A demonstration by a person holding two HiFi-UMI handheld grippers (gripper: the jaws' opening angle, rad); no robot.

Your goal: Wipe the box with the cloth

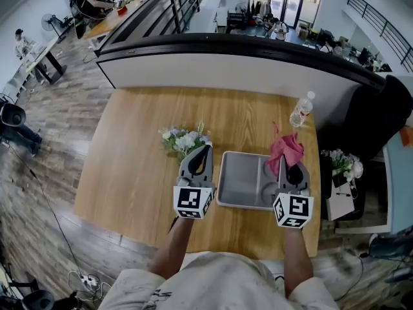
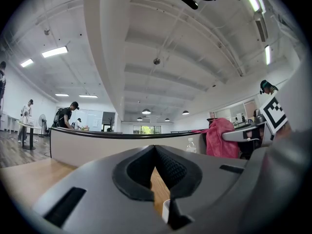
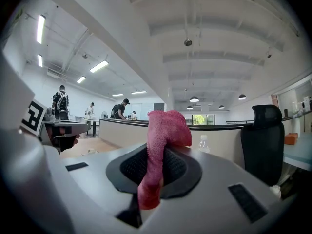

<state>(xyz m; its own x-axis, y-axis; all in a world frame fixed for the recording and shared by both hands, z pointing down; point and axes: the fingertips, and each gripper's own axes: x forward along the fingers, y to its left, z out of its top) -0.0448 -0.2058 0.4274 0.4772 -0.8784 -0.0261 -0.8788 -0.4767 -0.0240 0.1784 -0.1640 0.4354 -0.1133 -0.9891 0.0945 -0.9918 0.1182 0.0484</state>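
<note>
Table (image 1: 139, 154): the wooden top fills the middle of the head view and carries all we work on.
Box (image 1: 242, 181): grey and shallow, lower centre, lying flat between our grippers so its inside faces up for wiping. It has a wide compartment at left and smaller ones at right. They look empty, though the right gripper hides part of that end.
Left gripper (image 2: 155, 150): just beside the box's left rim, jaws closed on nothing. We judge it is placed to steady the box.
Right gripper (image 3: 155, 156): at the box's right end, jaws clamped on the cloth.
Cloth (image 1: 287, 148): pink and bunched, it pokes past the jaws by the box's upper right corner. We cannot tell whether it touches the box.
Flowers (image 1: 184, 141): upper left of the box, clear of the work.
Bottle (image 1: 301, 110): upright, upper right of the table. We cannot tell its contents.
</note>
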